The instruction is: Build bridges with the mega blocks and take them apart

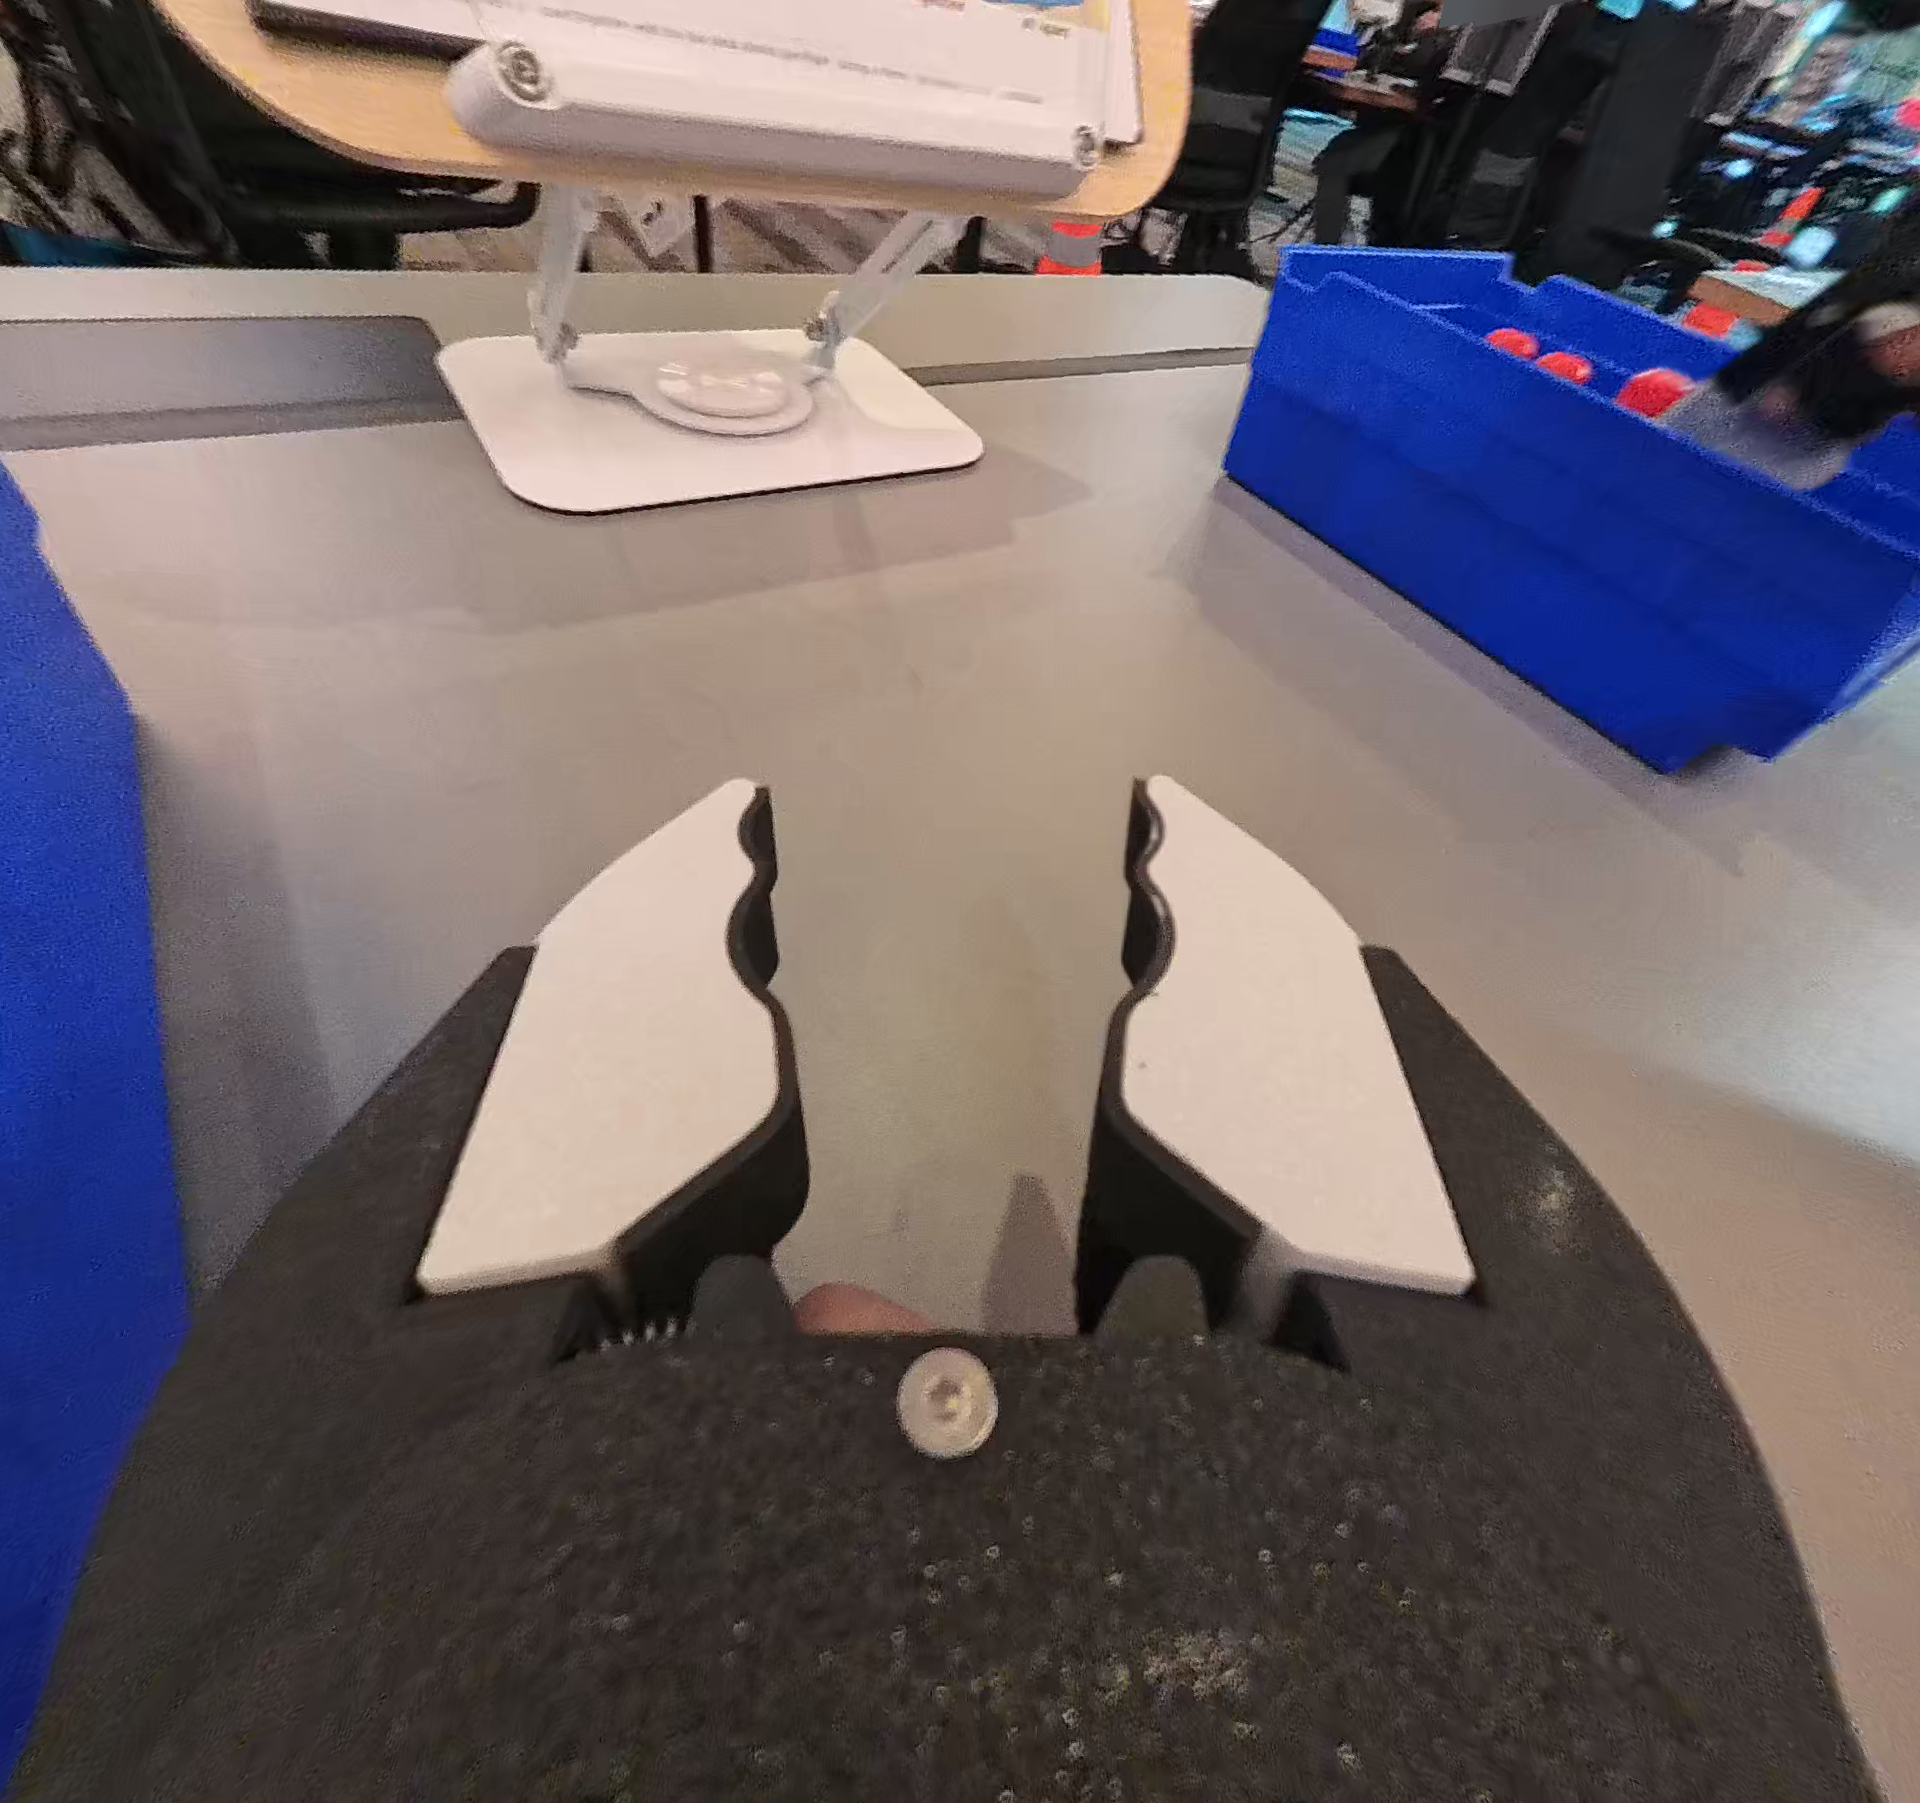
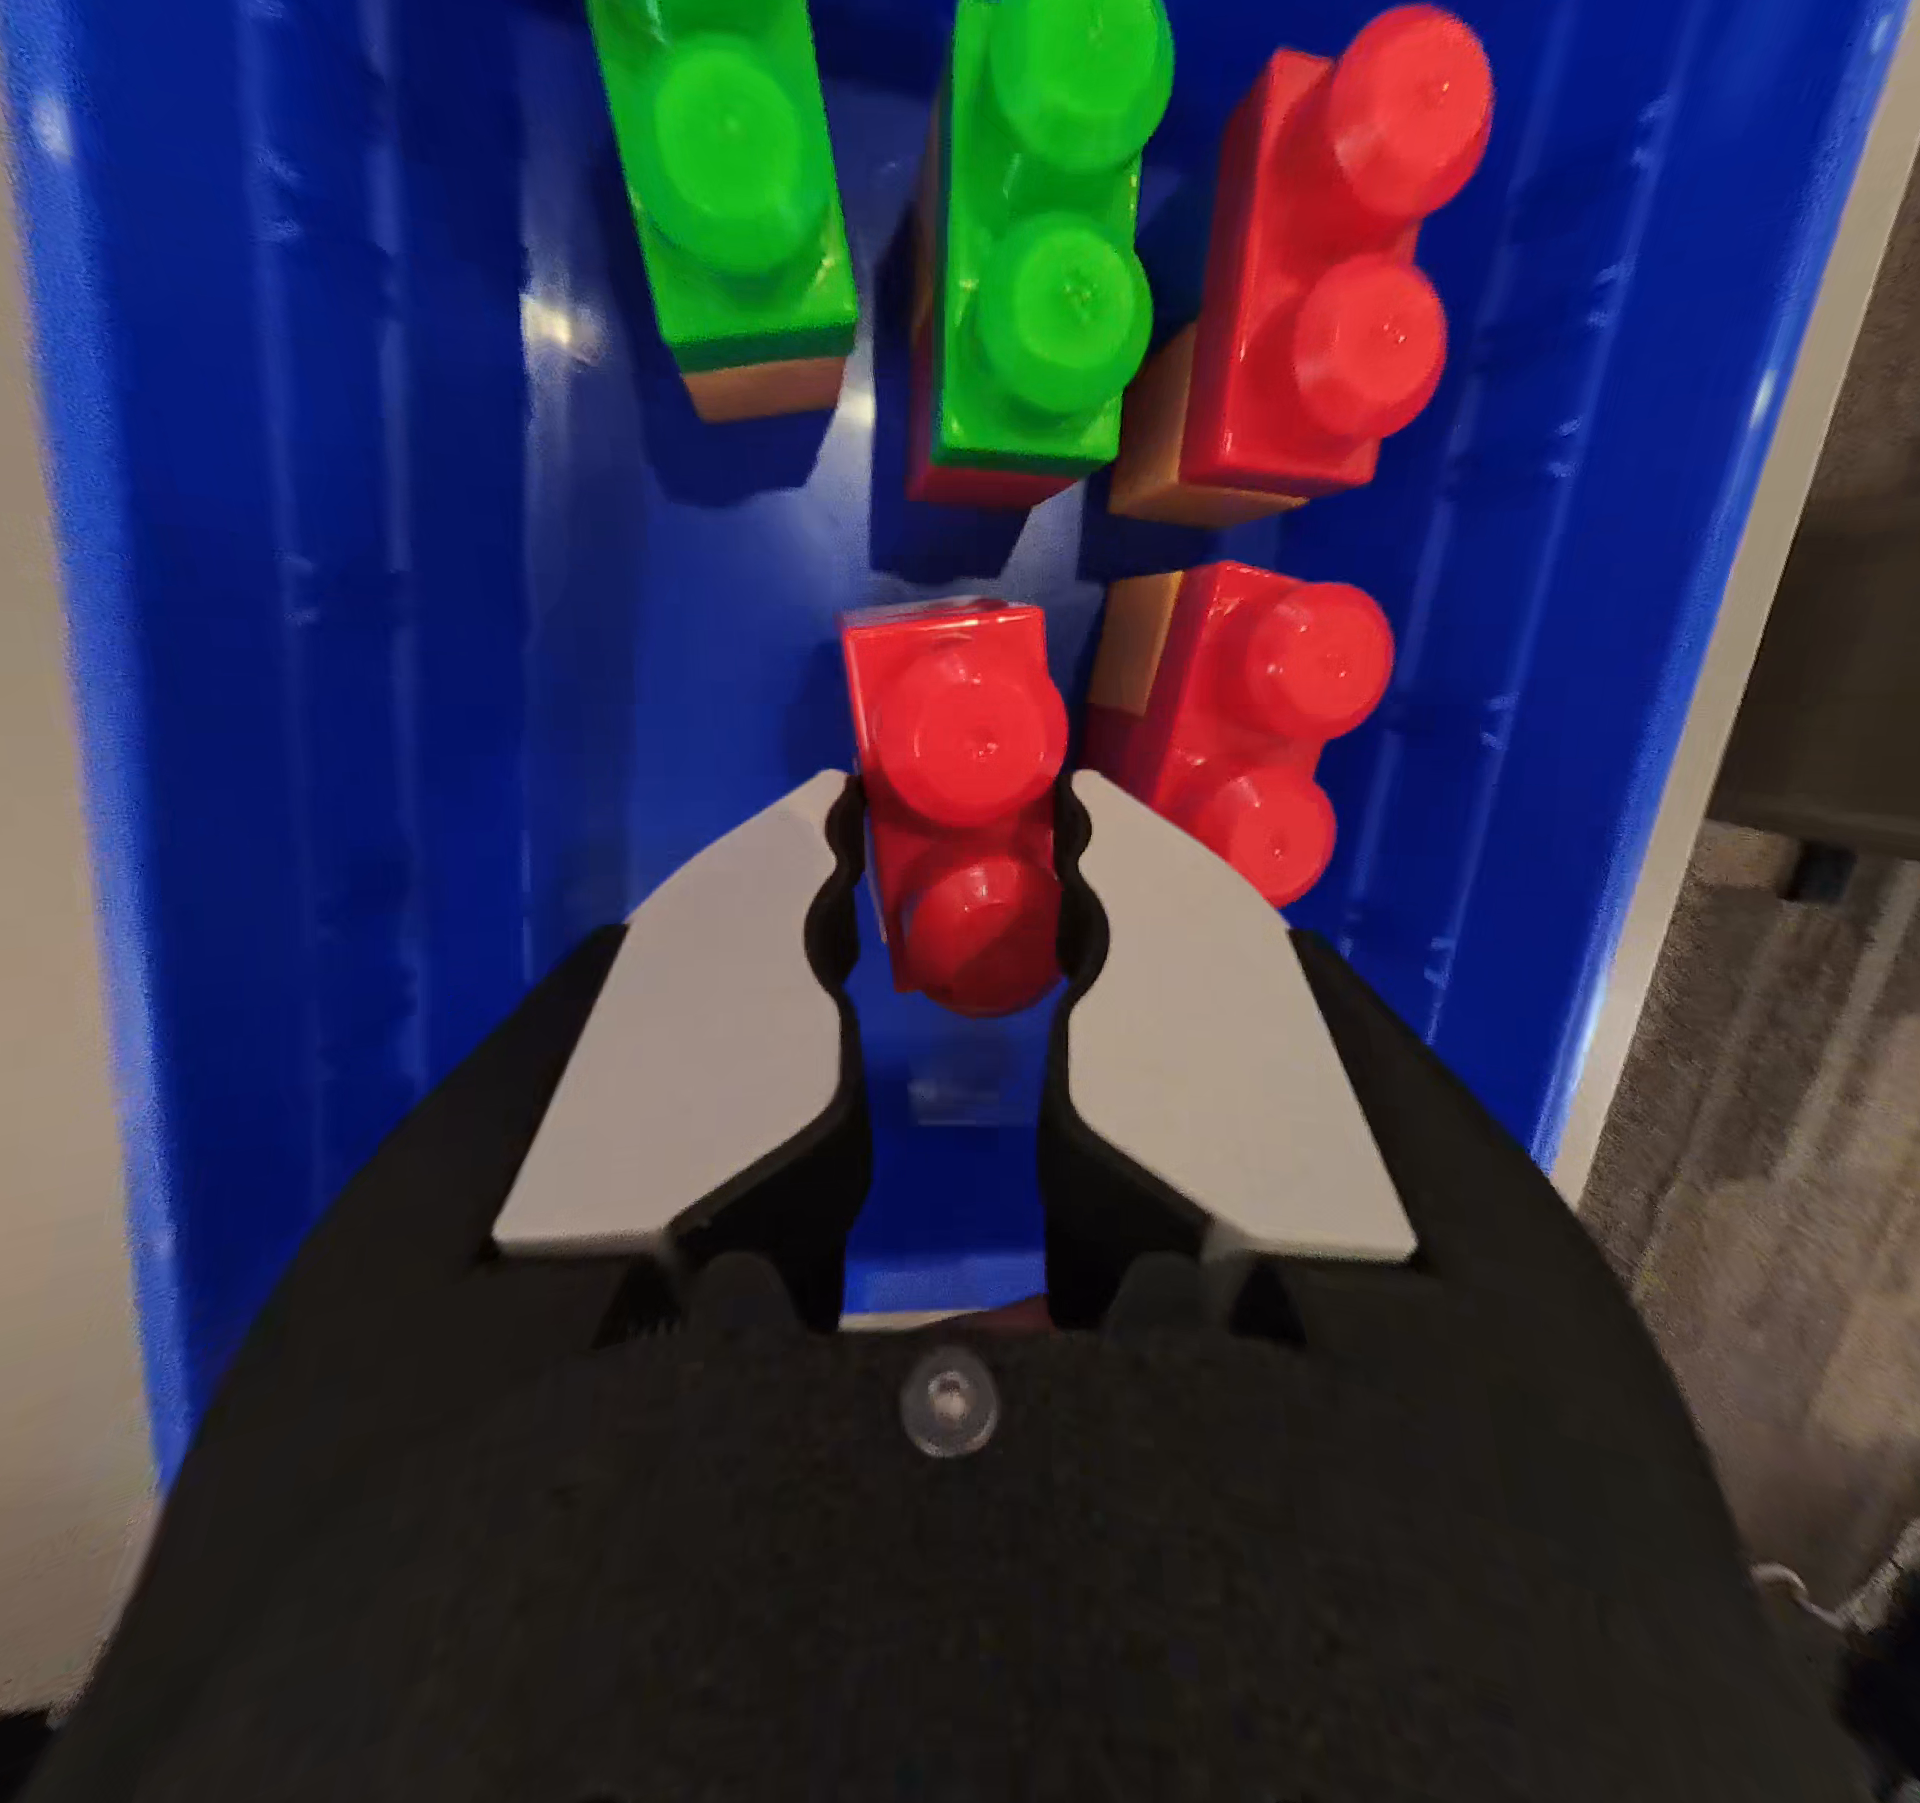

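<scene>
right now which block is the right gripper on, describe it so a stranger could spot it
Look inside the blue bin, at the end nearest the camera. Of the three red blocks there, it is the two-stud red block left of its red neighbour, the only one pinched between the right gripper fingers.

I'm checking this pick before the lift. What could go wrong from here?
The right gripper pinches the red block only at its tips, so it may twist or slip out. Another red block sits close beside it and could get knocked. The blue bin walls could catch it.
</scene>
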`<state>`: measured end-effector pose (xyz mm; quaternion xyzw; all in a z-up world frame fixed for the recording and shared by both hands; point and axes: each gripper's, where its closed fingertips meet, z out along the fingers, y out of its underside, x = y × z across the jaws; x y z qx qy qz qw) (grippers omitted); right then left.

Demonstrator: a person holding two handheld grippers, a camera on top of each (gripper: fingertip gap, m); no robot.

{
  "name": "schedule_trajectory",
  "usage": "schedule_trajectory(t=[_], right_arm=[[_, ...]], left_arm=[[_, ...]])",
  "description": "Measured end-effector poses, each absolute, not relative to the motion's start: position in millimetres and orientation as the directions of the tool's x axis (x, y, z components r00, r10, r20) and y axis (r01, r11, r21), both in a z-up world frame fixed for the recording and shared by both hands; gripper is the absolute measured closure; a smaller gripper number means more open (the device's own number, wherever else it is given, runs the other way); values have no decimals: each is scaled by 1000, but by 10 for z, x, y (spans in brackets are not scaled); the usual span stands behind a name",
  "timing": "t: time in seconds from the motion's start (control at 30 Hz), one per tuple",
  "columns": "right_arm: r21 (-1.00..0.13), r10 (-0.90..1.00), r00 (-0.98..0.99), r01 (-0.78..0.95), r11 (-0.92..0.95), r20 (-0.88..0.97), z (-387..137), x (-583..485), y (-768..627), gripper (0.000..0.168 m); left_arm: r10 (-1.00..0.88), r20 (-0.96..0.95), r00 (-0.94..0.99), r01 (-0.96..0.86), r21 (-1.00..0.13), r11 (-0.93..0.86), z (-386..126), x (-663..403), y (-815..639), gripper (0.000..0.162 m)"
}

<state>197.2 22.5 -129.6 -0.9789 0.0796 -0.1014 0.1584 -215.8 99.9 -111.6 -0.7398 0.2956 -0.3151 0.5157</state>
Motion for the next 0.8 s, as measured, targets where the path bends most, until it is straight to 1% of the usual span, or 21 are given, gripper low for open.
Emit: schedule_trajectory(t=[0.03, 0.1, 0.13, 0.2, 0.3, 0.33, 0.37, 0.43, 0.5, 0.53, 0.57, 0.6, 0.63, 0.67, 0.7, 0.73, 0.77, 0.8], right_arm=[[-320, -199, 962, -132, -938, 187, -1333, 1998, 245, 133], [-311, -217, 956, -149, -939, 197, -1391, 2014, 269, 133], [-314, -228, 951, -155, -937, 209, -1404, 2029, 278, 133], [-318, -240, 947, -165, -934, 212, -1436, 2028, 303, 133], [-317, -258, 938, -177, -932, 233, -1461, 2063, 314, 133], [-317, -256, 938, -175, -932, 234, -1460, 2062, 316, 128], [-331, -254, 940, -171, -928, 226, -1431, 2053, 325, 120], [-414, -246, 948, -145, -898, 202, -1217, 1997, 341, 110], [-591, -244, 954, -95, -801, 177, -743, 1876, 359, 109], [-694, -233, 959, -57, -718, 163, -446, 1756, 354, 110], [-794, -180, 975, -6, -608, 131, -158, 1525, 354, 110], [-876, -84, 994, 26, -482, 76, 79, 1184, 343, 112], [-931, 46, 999, 23, -365, 7, 232, 777, 305, 115], [-960, 179, 981, -19, -279, -71, 291, 364, 242, 117], [-968, 307, 939, -82, -236, -154, 252, -36, 172, 120], [-962, 411, 883, -138, -237, -228, 116, -398, 113, 119], [-948, 457, 842, -180, -262, -286, -98, -666, 87, 114], [-938, 484, 814, -204, -280, -322, -330, -881, 68, 115]], left_arm=[[-774, 180, 607, -103, -948, -301, -1106, -2136, 980, 93], [-791, 209, 575, -71, -951, -302, -1035, -2099, 945, 99], [-794, 201, 573, -72, -953, -293, -1018, -2087, 943, 99], [-782, 161, 602, -105, -955, -277, -1040, -2082, 964, 103], [-777, 148, 612, -152, -942, -300, -1127, -2040, 943, 101], [-777, 146, 612, -169, -936, -309, -1157, -2024, 933, 101], [-780, 144, 609, -185, -930, -316, -1182, -2010, 920, 100], [-779, 129, 613, -210, -924, -319, -1212, -2014, 914, 99], [-782, 111, 614, -216, -929, -301, -1202, -2038, 910, 95], [-777, 102, 622, -216, -931, -295, -1199, -2064, 923, 95], [-770, 97, 631, -214, -932, -293, -1198, -2091, 938, 95], [-767, 99, 634, -212, -931, -296, -1202, -2111, 945, 95], [-766, 111, 634, -205, -930, -305, -1206, -2125, 945, 95], [-764, 131, 631, -192, -929, -318, -1203, -2139, 941, 96], [-760, 156, 631, -178, -924, -337, -1199, -2156, 933, 96], [-755, 185, 629, -164, -918, -361, -1189, -2171, 915, 96], [-752, 212, 625, -150, -912, -382, -1172, -2186, 886, 96], [-747, 238, 621, -135, -906, -401, -1145, -2206, 848, 95]])
